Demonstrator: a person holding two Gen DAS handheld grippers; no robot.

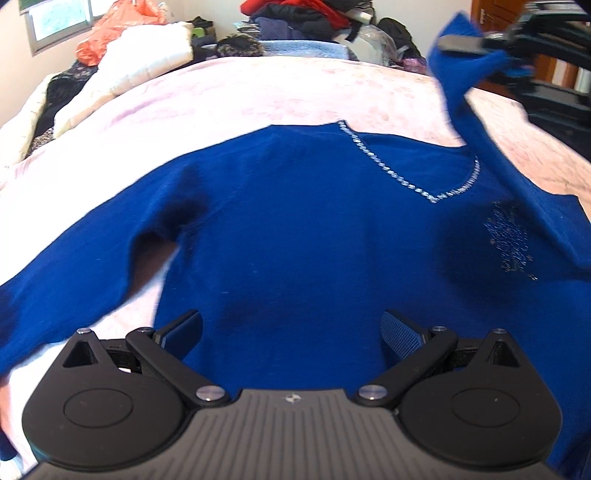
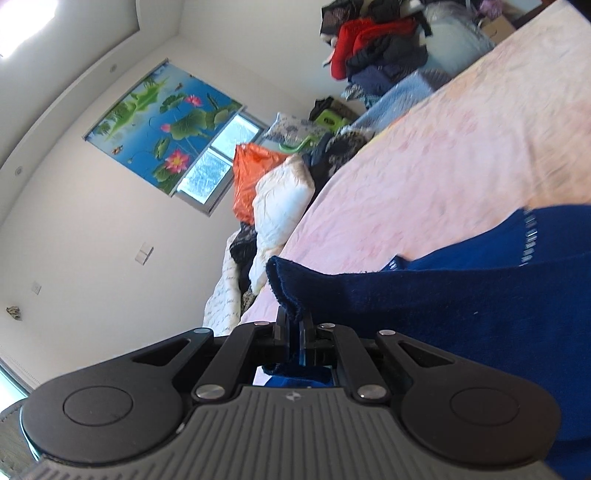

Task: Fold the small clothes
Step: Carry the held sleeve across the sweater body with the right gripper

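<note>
A blue V-neck sweater (image 1: 303,221) with a silver-trimmed neckline lies spread on the pink bedcover (image 1: 258,96). Its left sleeve (image 1: 74,266) stretches out to the lower left. My left gripper (image 1: 291,332) hovers open over the sweater's lower body, nothing between its fingers. At the upper right, my right gripper (image 1: 461,42) is shut on the cuff of the other sleeve (image 1: 476,110) and holds it lifted off the bed. In the right wrist view that gripper (image 2: 293,325) pinches the blue cuff (image 2: 291,280), with the sleeve trailing away to the right.
Piles of clothes (image 1: 295,18), a white quilt (image 1: 147,55) and an orange bag (image 1: 110,33) crowd the far side of the bed. A window with a lotus-print blind (image 2: 162,125) is on the wall. A door (image 1: 491,14) shows at the top right.
</note>
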